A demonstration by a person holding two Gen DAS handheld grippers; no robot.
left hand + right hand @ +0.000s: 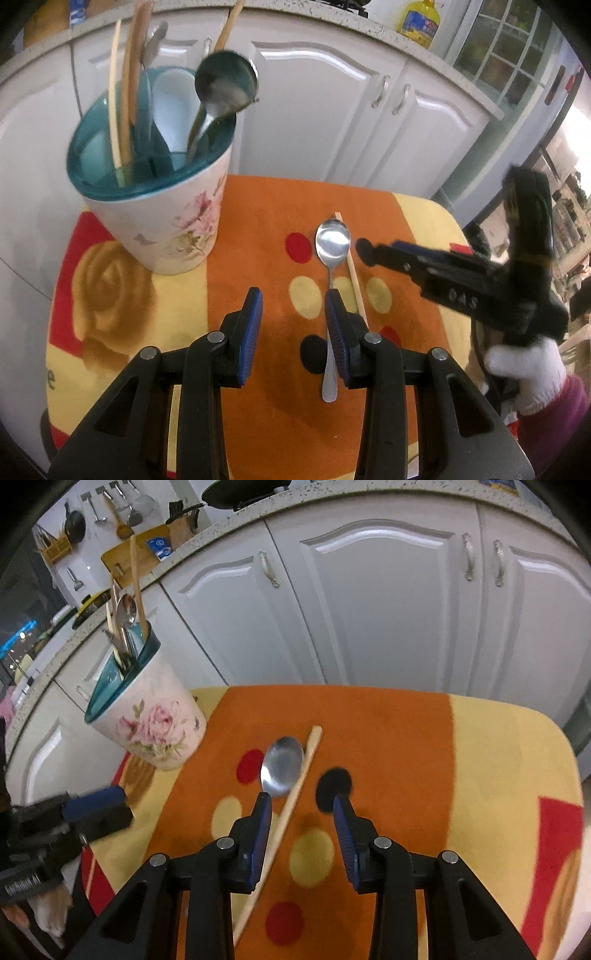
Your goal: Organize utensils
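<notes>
A steel spoon [331, 243] lies on the orange and yellow mat [258, 206], bowl away from me, with a wooden chopstick [354, 275] beside it on its right. My left gripper [293, 314] is open and empty above the mat, its right finger over the spoon's handle. In the right wrist view the spoon [282, 766] and the chopstick [291, 805] lie ahead of my right gripper [303, 812], which is open and empty, the chopstick running between its fingers. A floral utensil holder [162, 206] with a teal rim stands at the back left, holding wooden utensils, a ladle and spoons.
The holder also shows in the right wrist view [147, 716]. The right gripper [461, 280] comes in from the right in the left wrist view. White kitchen cabinets [332, 110] stand behind the table. The mat's rounded edge [546, 731] falls off at the right.
</notes>
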